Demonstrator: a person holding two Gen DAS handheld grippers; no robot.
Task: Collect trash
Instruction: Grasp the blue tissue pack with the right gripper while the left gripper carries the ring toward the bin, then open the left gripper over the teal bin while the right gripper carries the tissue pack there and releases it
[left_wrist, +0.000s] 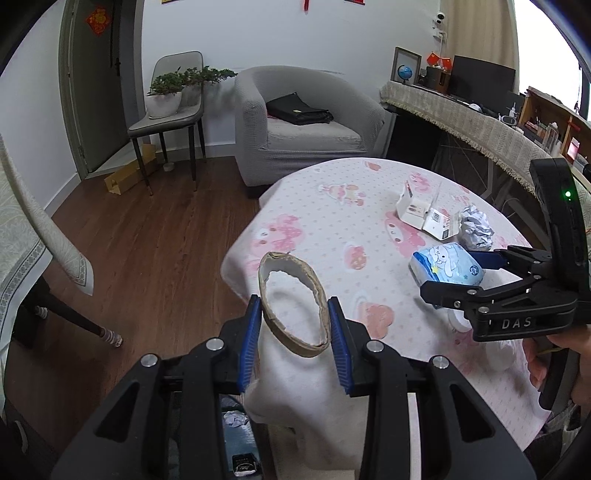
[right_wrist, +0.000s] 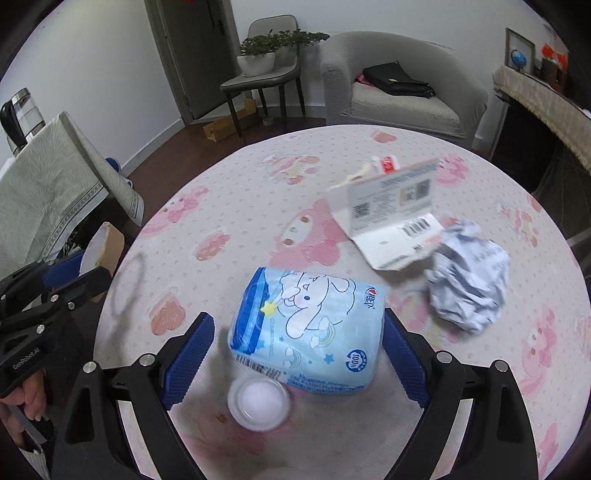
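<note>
While the left claw (left_wrist: 293, 325) grips a cardboard ring (left_wrist: 293, 304), the wide right claw (right_wrist: 299, 354) half-hides a cup (right_wrist: 258, 404).

tablecloth (right_wrist: 236, 206) – pink cartoon print | tissue pack (right_wrist: 310, 325) – blue | cardboard ring (left_wrist: 293, 302) – brown

A round tabletop (right_wrist: 236, 192) is seen, covered by a pale cloth printed with pink cartoon figures. Near its middle a light-blue tissue pack (right_wrist: 306, 332) is laid flat. Just beside the pack's near edge a small clear plastic cup (right_wrist: 258, 402) is set upright. Farther back an opened white carton (right_wrist: 391, 225) with barcodes is spread out, and a crumpled ball of paper (right_wrist: 469, 280) is found touching its right edge. Behind the carton, smaller scraps are blurred.
</note>
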